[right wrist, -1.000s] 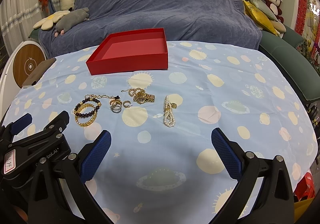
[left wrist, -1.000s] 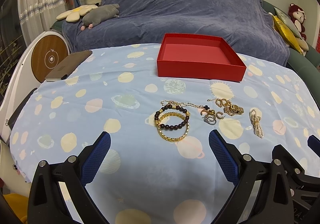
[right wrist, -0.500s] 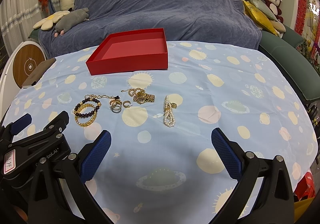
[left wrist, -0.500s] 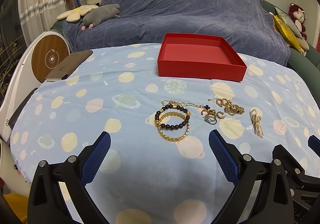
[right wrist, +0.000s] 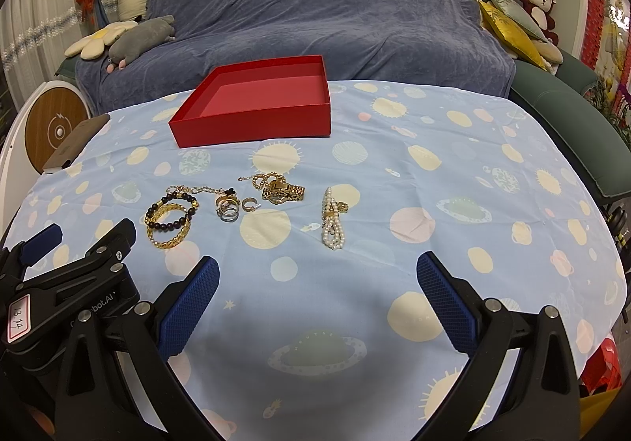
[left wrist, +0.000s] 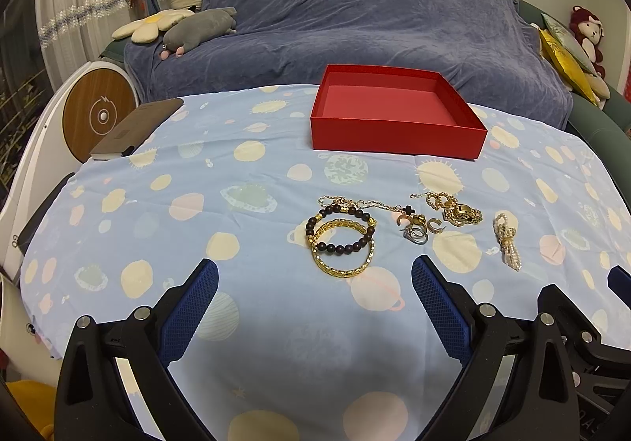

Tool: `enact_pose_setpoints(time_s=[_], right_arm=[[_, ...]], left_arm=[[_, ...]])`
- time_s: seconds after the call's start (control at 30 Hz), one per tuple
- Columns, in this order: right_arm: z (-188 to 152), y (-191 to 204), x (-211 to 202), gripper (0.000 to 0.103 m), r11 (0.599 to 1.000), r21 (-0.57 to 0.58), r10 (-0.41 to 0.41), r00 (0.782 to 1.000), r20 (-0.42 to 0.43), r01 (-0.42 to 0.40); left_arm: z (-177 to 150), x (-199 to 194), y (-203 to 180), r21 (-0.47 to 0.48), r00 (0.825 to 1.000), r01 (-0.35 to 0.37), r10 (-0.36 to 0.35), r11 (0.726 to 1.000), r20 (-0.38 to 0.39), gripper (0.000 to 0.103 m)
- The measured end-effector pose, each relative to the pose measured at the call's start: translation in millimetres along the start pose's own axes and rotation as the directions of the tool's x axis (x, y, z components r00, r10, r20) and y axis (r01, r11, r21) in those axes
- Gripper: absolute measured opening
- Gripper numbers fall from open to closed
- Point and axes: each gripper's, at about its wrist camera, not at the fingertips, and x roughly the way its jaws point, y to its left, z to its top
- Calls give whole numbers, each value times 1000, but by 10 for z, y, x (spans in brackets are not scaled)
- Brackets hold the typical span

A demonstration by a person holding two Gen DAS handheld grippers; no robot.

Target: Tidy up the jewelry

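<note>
The red box [left wrist: 398, 113] sits empty at the cloth's far side; nearer than the box lies the jewelry row: gold bangle [left wrist: 342, 247] overlapped by a dark bead bracelet [left wrist: 340, 230], dead ahead of the left gripper [left wrist: 314, 279], jaws wide; the pearl strand [right wrist: 332, 222], lengthwise, faces the equally wide right gripper [right wrist: 317, 279]; nothing intervenes.

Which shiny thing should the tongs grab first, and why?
Probably lower the open left tongs onto the gold bangle, the piece nearest ahead of them. The red box sits empty and all the jewelry is on the tablecloth.
</note>
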Motion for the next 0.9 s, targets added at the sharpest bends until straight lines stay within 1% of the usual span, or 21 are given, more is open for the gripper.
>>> enact_pose_setpoints(time_s=[0.5, 0.7, 0.83, 0.9], right_arm=[[-19, -19, 20, 98, 1000, 0, 5, 1000, -7, -5], [-43, -77, 127, 98, 1000, 3, 13, 1000, -24, -12], [-25, -184, 261, 98, 998, 45, 38, 998, -45, -36], [-20, -240, 339, 98, 998, 55, 31, 998, -48, -28]], left_arm=[[-38, 33, 11, 7, 1000, 2, -2, 1000, -17, 96], [-36, 94, -9, 17, 999, 16, -15, 1000, -36, 98], [-21, 211, 38, -10, 997, 32, -32, 999, -64, 98], [-23, 298, 68, -16, 996, 24, -25, 1000, -80, 98]])
